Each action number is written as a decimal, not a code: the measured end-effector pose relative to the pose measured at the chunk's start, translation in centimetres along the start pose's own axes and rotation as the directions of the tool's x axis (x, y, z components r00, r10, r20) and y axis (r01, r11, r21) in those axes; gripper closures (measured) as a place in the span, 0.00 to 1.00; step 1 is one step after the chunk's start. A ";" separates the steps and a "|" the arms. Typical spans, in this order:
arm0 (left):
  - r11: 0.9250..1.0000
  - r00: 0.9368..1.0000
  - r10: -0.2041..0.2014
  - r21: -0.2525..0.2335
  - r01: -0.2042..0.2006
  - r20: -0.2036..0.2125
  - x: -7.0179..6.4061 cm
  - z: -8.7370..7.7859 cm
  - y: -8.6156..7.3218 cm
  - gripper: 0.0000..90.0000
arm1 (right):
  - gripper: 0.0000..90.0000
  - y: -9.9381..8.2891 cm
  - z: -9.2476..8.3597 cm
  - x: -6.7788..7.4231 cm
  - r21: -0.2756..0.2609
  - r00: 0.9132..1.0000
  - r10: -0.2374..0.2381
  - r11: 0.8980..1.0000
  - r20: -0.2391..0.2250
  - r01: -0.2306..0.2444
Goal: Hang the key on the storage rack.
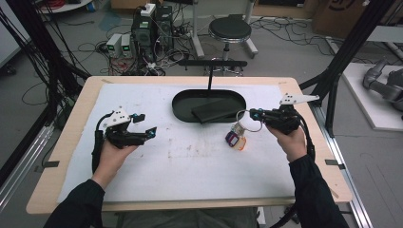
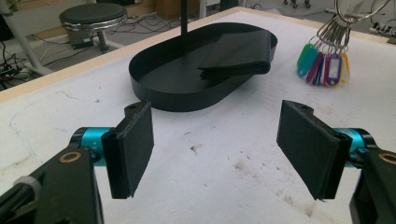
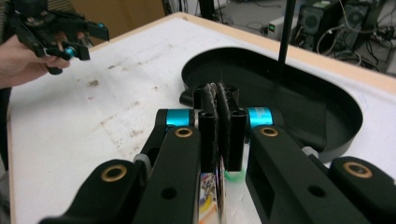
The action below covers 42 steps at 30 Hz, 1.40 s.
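While pinching the key ring [image 1: 250, 120] with tags [image 1: 235, 139] dangling beneath, right gripper [image 1: 253, 114] raised beside black tray [image 1: 183, 112]; placing left; left gripper [image 1: 145, 126] spread.

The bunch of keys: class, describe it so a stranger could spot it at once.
Start at the black oval tray on the white mat. Just right of it, the right gripper pinches a metal ring, and the bunch of keys with bright plastic tags hangs below, the one colourful thing here.
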State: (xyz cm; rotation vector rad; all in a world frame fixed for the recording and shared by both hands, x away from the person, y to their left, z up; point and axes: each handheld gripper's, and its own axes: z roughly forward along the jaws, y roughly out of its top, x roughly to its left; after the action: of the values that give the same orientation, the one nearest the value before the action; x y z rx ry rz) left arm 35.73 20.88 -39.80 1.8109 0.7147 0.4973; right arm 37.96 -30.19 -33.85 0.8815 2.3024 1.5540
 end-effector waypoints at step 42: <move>1.000 1.000 -0.006 -0.010 0.006 0.006 0.5 -0.1 -0.1 0.30 | 0.97 9.9 2.1 -4.5 -0.095 0.993 -0.116 0.989 0.016 0.117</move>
State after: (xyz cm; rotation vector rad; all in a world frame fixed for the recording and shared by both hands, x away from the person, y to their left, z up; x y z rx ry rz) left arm 35.96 21.31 -39.89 1.7993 0.7128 0.4905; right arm 46.11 -28.67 -26.42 0.7168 2.2091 1.5904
